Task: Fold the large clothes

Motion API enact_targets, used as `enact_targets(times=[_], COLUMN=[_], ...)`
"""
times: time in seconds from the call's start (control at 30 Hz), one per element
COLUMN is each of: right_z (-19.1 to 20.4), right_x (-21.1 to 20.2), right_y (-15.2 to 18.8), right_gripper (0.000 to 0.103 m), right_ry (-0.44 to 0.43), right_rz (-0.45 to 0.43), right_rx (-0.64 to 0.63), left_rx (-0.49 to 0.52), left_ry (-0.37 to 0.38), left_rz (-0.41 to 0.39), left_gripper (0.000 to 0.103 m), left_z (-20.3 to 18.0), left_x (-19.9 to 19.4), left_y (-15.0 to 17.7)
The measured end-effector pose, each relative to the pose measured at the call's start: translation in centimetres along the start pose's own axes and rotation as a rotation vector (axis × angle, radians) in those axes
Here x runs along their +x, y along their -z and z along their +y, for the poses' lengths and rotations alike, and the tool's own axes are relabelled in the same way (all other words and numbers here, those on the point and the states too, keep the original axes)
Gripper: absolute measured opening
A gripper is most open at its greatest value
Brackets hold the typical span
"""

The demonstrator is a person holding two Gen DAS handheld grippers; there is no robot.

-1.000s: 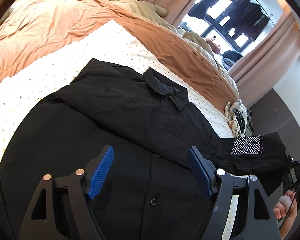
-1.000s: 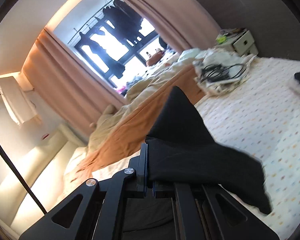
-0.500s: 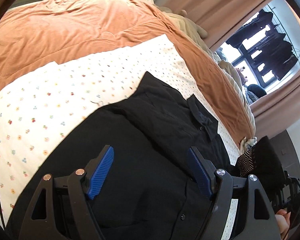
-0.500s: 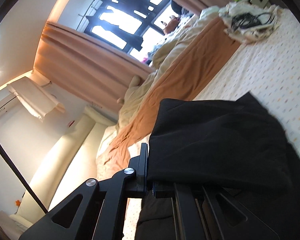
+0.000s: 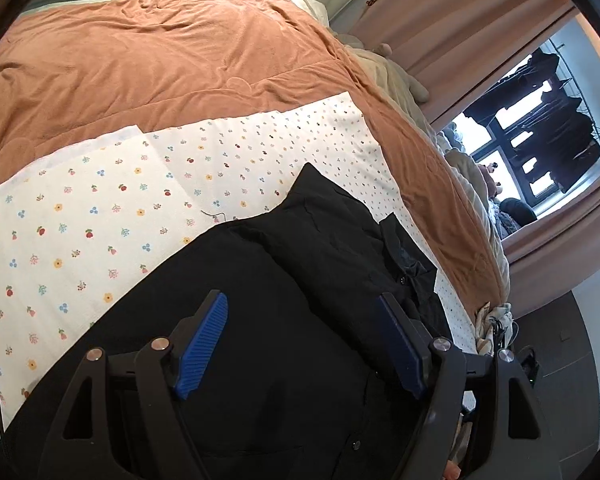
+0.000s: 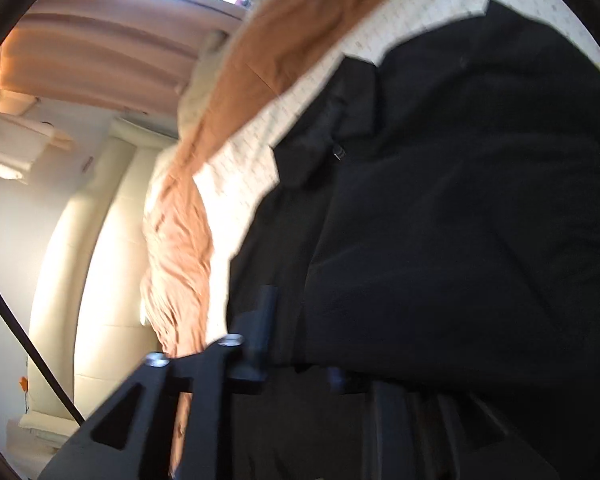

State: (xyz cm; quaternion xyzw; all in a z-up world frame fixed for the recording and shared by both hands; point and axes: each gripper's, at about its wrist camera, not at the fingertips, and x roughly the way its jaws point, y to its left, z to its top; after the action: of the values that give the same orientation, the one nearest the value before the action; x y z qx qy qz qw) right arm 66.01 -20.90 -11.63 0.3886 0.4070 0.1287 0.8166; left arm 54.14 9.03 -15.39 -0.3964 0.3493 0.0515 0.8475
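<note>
A black button-up shirt point(image 5: 300, 304) lies spread on the flowered white sheet point(image 5: 100, 220) of a bed, one sleeve folded across its chest. My left gripper point(image 5: 304, 344) is open and empty, its blue pads just above the shirt's front. In the blurred right wrist view the shirt point(image 6: 460, 200) fills most of the frame. My right gripper point(image 6: 300, 360) looks shut on a fold of the shirt's sleeve, with black cloth draped over its fingers and hiding them.
An orange blanket point(image 5: 160, 52) covers the far half of the bed. Pink curtains point(image 5: 460, 12) and a window point(image 5: 540, 128) stand at the right. A pile of cloth and cables point(image 5: 496, 324) lies by the bed's right edge.
My right gripper has swung the held sleeve over toward the shirt's body, and its view is now blurred and close to the cloth. My left gripper has tilted to face further up the bed.
</note>
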Motion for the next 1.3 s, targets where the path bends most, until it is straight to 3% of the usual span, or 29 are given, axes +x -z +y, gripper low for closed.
enact_targets(times=[0.03,0.07,0.4,0.5,0.83,0.9,0.97,1.1,1.27,1.3], right_z=[-0.4,-0.6,-4.9,-6.1,-12.7,-14.1,-15.2,-17.2,-18.8,-18.8], right_x=[-0.4,-0.9,-10.9,-14.0,-23.1,-24.2,-24.9,-25.6,-24.8,-25.0], right_y=[-0.6,-1.0,-2.4,-3.4,-5.9,-6.3,-6.7,-8.7,-9.1,-7.6], right_gripper=[0.081,0.100,0.100,0.100,0.100,0.092,0.075,0.072,0.070,0.070], right_ry=[0.002,0.006,0.025,0.065,0.059,0.078,0.079,0.086,0.080,0.072], right_rz=[0.003,-0.002,-0.012,-0.049,-0.198,-0.224,-0.238,-0.267,-0.285,-0.287], right_rx=[0.002,0.001,0.009,-0.001,0.089,0.113,0.136,0.135,0.163,0.166], left_rx=[0.013,0.024,0.139,0.210,0.527,0.579,0.618,0.676,0.734,0.747], left_ry=[0.001,0.002,0.017,0.023,0.056,0.067,0.072,0.091,0.100,0.099], left_rz=[-0.002,-0.003,-0.014,0.027,0.162,0.193,0.216,0.286,0.370,0.385], left_gripper=[0.077,0.077,0.077,0.077,0.077,0.077,0.077,0.077,0.077,0.077], left_z=[-0.6,-1.0,-5.5,-7.8,-16.2,-17.4,-18.4,-20.1,-22.0,-22.4], left_x=[-0.1,-0.2,-1.1,-0.2,2.7,3.6,4.6,7.1,10.4,11.0], left_y=[0.2,0.4,2.8,4.4,12.5,14.2,15.5,17.9,20.5,21.0])
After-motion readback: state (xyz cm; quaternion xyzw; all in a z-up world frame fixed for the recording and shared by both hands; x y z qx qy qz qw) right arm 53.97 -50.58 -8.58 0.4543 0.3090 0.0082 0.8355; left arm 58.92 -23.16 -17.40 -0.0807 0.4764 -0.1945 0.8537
